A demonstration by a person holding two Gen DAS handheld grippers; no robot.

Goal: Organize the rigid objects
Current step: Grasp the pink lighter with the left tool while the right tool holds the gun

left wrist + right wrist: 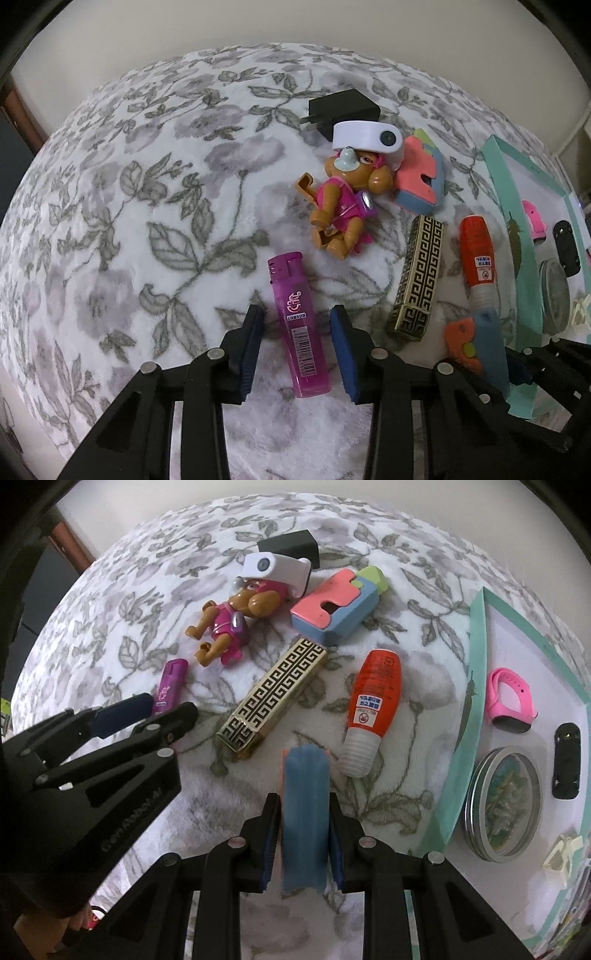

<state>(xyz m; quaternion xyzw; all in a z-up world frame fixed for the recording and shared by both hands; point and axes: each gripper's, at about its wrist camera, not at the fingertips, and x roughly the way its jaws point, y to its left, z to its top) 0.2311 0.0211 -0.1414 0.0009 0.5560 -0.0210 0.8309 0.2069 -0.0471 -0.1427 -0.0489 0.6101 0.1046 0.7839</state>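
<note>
My left gripper (pixel 297 314) is open, its fingers on either side of a purple lighter (pixel 297 325) lying on the floral blanket; both also show in the right wrist view, the gripper (pixel 162 709) and the lighter (pixel 168 686). My right gripper (pixel 304 808) is shut on a blue and orange block (pixel 304 812), also seen from the left wrist (pixel 484 347). A gold patterned box (pixel 275 698), an orange glue bottle (pixel 371 709), a toy dog (pixel 231 624), a pink-blue puzzle block (pixel 338 602), a white camera-like piece (pixel 277 568) and a black charger (pixel 290 546) lie on the blanket.
A teal-rimmed white tray (pixel 476 672) at the right holds a pink wristband (pixel 511 701), a black oval piece (pixel 565 760), a round tin (pixel 502 805) and a cream clip (pixel 561 856). A pale wall lies beyond the blanket.
</note>
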